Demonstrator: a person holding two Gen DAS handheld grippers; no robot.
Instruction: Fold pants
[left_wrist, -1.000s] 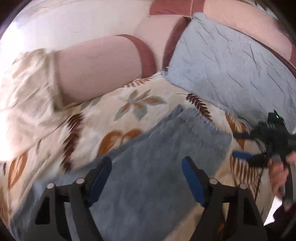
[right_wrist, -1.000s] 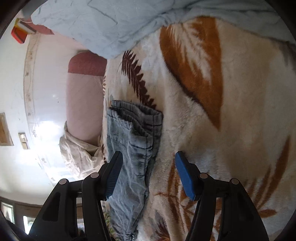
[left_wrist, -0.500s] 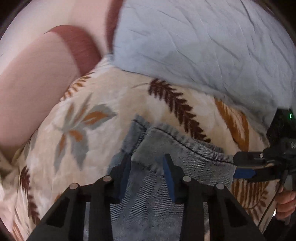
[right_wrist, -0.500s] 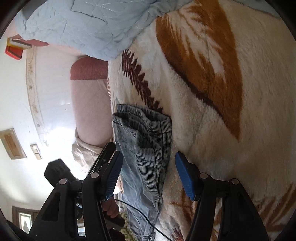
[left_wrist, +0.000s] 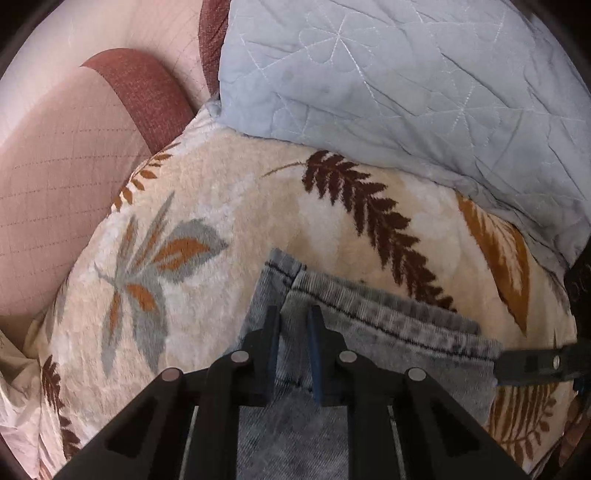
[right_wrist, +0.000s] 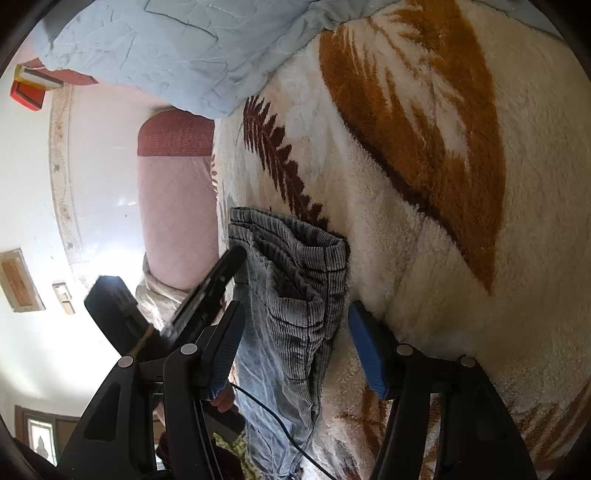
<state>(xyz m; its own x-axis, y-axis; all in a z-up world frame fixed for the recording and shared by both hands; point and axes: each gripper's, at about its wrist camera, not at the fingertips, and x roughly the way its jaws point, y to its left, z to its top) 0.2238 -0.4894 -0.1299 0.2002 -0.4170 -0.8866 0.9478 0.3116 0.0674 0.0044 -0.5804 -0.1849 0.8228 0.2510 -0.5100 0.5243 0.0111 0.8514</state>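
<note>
Blanket lies open (quilt bounds far side)

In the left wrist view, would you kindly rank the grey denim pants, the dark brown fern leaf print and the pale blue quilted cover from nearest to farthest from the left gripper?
1. Grey denim pants: hem fabric between the fingers of the left gripper, whose jaws have just been closing.
2. Dark brown fern leaf print: beyond the hem, up and right.
3. Pale blue quilted cover: farthest, top right.

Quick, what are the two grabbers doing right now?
Left gripper: jaws have just been closing, now pinching the jeans at the hem.
Right gripper: open, jeans hem between its jaws, not gripped.
</note>
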